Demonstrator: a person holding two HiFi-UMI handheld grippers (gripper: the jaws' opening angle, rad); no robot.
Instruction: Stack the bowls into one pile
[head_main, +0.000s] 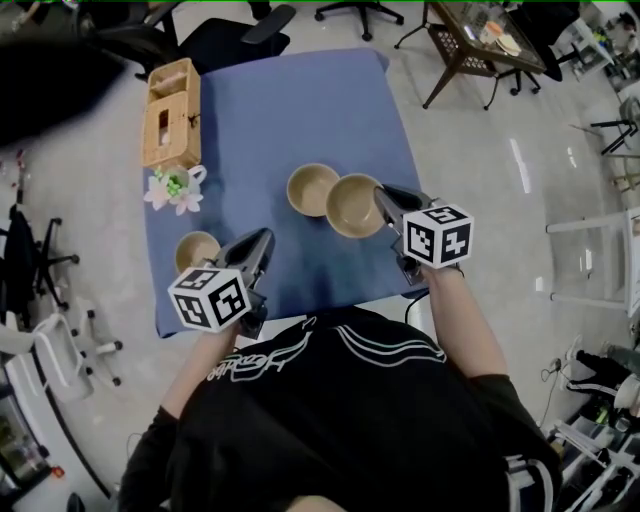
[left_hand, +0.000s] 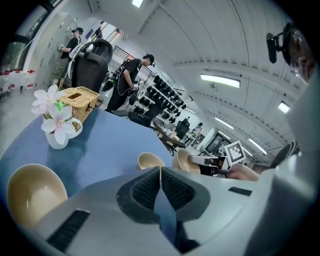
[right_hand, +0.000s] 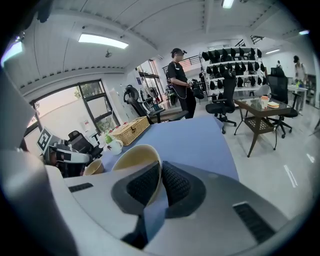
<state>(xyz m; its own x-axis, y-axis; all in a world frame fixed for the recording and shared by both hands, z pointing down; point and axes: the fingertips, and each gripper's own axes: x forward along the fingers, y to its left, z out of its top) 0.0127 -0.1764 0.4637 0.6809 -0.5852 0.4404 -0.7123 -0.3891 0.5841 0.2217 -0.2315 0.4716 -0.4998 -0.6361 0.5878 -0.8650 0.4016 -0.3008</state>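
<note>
Your left tool (head_main: 264, 240): closed, empty, just beside bowl 1 (head_main: 196, 249) on the blue worktop (head_main: 300, 110) | bowl 2 (head_main: 311, 188): mid-worktop | your right tool (head_main: 383, 196): clamped on the rim of bowl 3 (head_main: 352, 207), just beside bowl 2

Three plain tan bowls, smooth and empty, are spread over the blue tablecloth (head_main: 300, 110), not yet piled. The left bowl (head_main: 196, 250) sits upright on its own near the front edge, well apart from the others. The middle bowl (head_main: 312, 189) stands upright near the centre of the cloth. The right bowl (head_main: 352, 207) is just beside it, their rims overlapping from above. It is tilted with its mouth turned sideways, and the right gripper (head_main: 383, 198) has its jaws clamped on the rim.
</note>
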